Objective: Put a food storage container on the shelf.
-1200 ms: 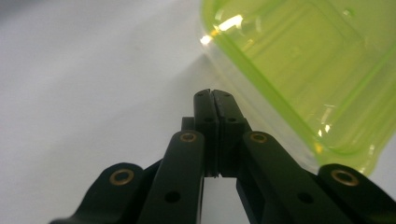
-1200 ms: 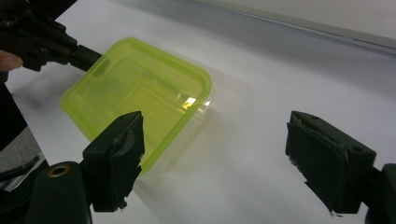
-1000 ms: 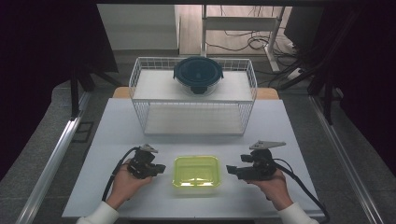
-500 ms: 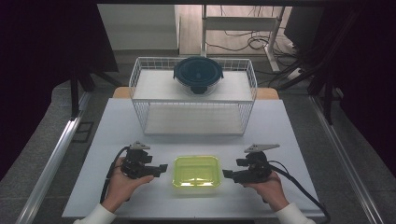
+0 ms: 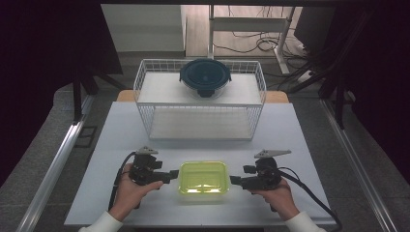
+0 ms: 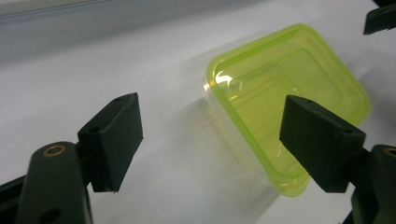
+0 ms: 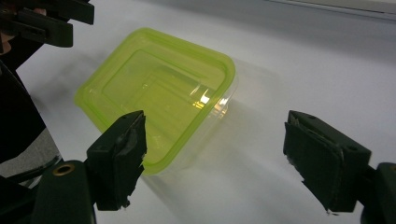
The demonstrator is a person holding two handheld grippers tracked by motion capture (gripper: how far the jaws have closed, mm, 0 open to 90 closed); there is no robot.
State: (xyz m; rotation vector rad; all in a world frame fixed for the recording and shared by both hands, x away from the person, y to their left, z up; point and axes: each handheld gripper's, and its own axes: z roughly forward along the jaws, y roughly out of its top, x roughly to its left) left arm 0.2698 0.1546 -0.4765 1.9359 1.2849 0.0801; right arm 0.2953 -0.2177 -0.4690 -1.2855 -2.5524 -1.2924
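A yellow-green lidded plastic container [image 5: 203, 177] lies on the white table [image 5: 300, 135] near the front edge, between my two grippers. My left gripper [image 5: 170, 175] sits just left of it, pointing at it. Its jaws have just been opening and now stand wide with nothing pressed between them. In the left gripper view [image 6: 212, 112] the container [image 6: 285, 102] lies ahead, its near corner by the right-hand jaw. My right gripper [image 5: 236, 181] is just right of the container, also open. In the right gripper view [image 7: 215, 122] the container [image 7: 159, 93] lies ahead at the left.
A white wire rack [image 5: 200, 121] stands across the back of the table. On its top shelf rests a dark blue round lidded container [image 5: 205, 76]. Cables trail from both grippers toward the front edge. Metal rails run along the floor on both sides.
The left gripper's jaws look wider apart than a second ago. Both hands stay about where they were beside the container.
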